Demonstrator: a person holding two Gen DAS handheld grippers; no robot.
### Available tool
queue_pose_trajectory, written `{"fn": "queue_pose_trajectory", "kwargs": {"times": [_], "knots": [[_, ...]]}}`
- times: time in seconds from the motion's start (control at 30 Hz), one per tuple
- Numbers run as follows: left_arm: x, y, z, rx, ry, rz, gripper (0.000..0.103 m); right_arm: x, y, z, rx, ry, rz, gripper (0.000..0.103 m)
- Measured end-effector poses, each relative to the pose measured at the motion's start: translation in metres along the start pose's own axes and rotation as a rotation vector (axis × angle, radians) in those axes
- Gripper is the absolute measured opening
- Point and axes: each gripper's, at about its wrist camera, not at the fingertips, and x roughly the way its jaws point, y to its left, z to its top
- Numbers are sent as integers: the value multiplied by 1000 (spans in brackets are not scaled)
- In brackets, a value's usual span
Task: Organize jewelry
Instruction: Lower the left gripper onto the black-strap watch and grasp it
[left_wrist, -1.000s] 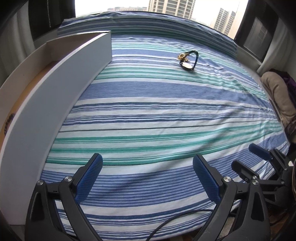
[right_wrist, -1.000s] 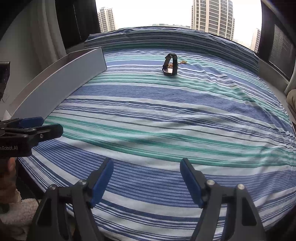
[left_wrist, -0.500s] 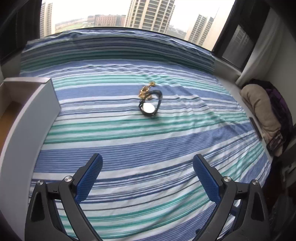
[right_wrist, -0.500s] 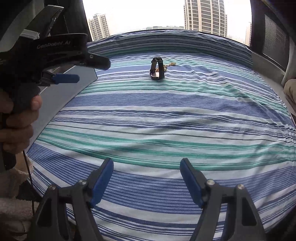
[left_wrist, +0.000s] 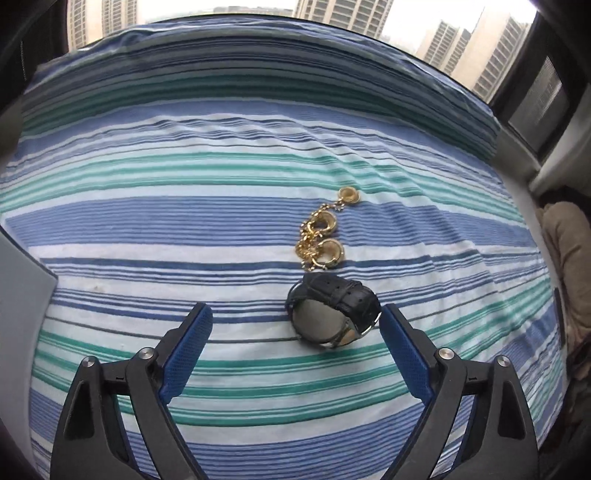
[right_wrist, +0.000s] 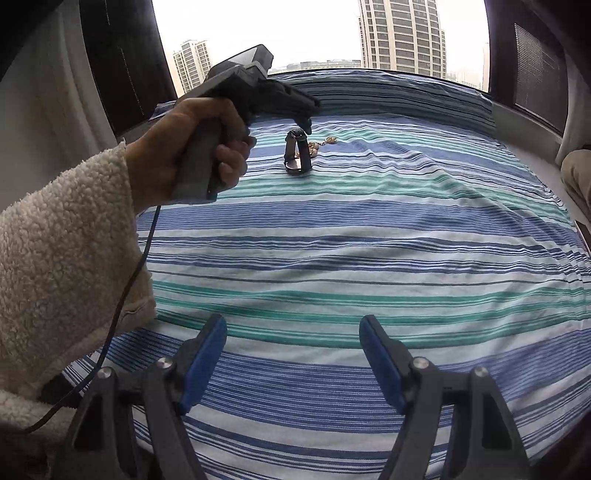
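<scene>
Left tongs (left_wrist: 295, 325) were closing, nothing gripped yet, beside the watch (left_wrist: 332, 314); right tongs (right_wrist: 293, 336) gaped empty. Best to centre on the strap, clear of the gold chain (left_wrist: 321, 236).

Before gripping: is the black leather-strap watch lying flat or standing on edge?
Standing on edge: the black leather-strap watch has its strap loop arching upright above the striped bedsheet.

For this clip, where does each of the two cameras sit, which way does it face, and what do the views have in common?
Left wrist: on the left gripper, looking steeply down at the watch and gold jewelry on the striped bedspread; only its closing blue fingers show, with the watch lying untouched by its right finger.
Right wrist: on the right gripper, looking across the bed toward the window; its open fingers, plus the hand and fleecy sleeve holding the left gripper.
Shared: watch, jewelry, bedspread, towers outside.
</scene>
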Motion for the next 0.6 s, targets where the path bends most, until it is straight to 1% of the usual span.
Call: {"fn": "queue_pose_trajectory", "kwargs": {"times": [0.07, 0.17, 0.23, 0.3, 0.37, 0.43, 0.53, 0.57, 0.6], "knots": [[-17, 24, -19, -29, -4, 11, 92, 0, -4, 0, 3, -5, -2, 76], [-42, 56, -37, -58, -17, -6, 94, 2, -10, 1, 19, -1, 9, 76], [-52, 69, -42, -58, -17, 5, 94, 4, -11, 4, 24, -2, 17, 76], [-54, 72, -42, -34, -20, 25, 94, 5, -8, 7, 21, -7, 16, 76], [-56, 68, -41, -5, -41, 31, 94, 4, -5, 10, 15, -15, 19, 76], [-54, 52, -38, 52, -47, -19, 94, 1, -3, 10, 13, -20, 20, 76], [-43, 14, -29, 182, -49, -85, 95, 1, -3, 6, 15, -5, 14, 76], [-38, 1, -25, 233, -58, -92, 95, 2, -3, 5, 17, 3, 13, 76], [-33, -9, -22, 274, -71, -80, 95, 3, -4, 3, 20, 11, 11, 76]]}}
